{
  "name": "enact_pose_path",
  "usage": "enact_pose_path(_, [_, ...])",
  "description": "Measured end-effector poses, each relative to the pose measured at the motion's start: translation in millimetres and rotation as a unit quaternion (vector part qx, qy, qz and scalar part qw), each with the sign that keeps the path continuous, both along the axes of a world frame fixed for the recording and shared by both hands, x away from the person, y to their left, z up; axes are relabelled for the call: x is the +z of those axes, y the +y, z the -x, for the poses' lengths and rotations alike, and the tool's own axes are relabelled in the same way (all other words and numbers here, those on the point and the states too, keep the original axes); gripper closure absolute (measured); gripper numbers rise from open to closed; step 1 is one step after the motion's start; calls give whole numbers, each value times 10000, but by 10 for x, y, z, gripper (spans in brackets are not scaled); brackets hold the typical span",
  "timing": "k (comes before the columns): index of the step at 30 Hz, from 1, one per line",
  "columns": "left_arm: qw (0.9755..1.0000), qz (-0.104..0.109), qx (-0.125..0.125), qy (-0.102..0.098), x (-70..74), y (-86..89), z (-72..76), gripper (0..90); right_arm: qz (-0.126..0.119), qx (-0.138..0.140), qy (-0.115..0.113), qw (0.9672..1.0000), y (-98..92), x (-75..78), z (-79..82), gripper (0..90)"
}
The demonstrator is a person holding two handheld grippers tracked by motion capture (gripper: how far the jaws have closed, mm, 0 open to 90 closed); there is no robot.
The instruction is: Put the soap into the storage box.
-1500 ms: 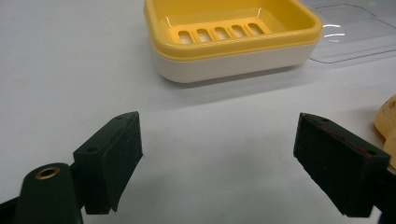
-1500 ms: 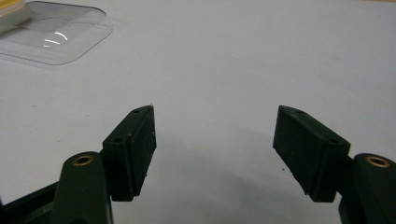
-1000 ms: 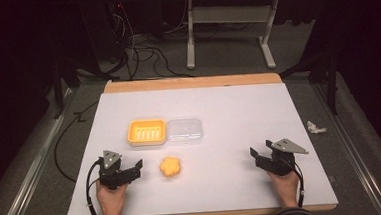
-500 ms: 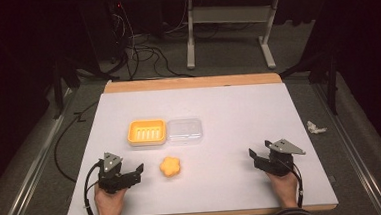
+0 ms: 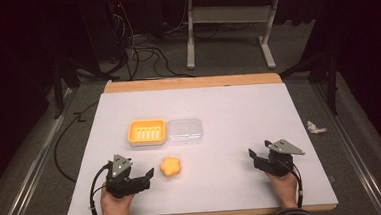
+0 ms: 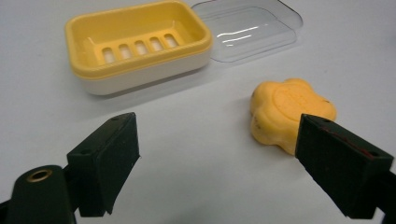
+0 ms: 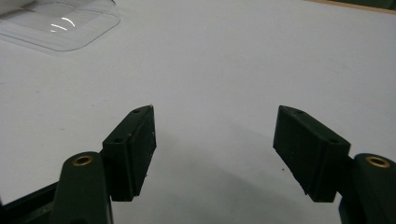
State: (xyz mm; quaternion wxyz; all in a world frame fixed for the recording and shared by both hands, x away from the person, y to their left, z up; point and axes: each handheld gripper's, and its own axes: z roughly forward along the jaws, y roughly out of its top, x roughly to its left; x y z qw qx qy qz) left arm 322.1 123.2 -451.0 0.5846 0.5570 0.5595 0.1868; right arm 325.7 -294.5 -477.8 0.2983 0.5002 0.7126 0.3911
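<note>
Left gripper view shows the left gripper (image 6: 212, 154) with jaws spread wide and just opening further, nothing between them — the flower-shaped yellow soap (image 6: 289, 112) lies on the white table (image 6: 187, 140) just beyond its right jaw. Farther off sit the yellow soap dish (image 6: 140, 46) and clear lid (image 6: 252, 28), side by side. Across the table, the right gripper (image 7: 215, 140) gapes wide — empty.
</note>
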Motion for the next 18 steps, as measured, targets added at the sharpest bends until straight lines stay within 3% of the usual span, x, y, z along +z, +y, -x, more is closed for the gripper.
enact_pose_path(9, [9989,-238,-387,120,-46,-264,4,110,9,-1,10,10000,0,2,0,304])
enact_pose_path(18, [9972,-406,-547,309,-132,-477,-65,100,11,-19,16,10000,5,0,1,303])
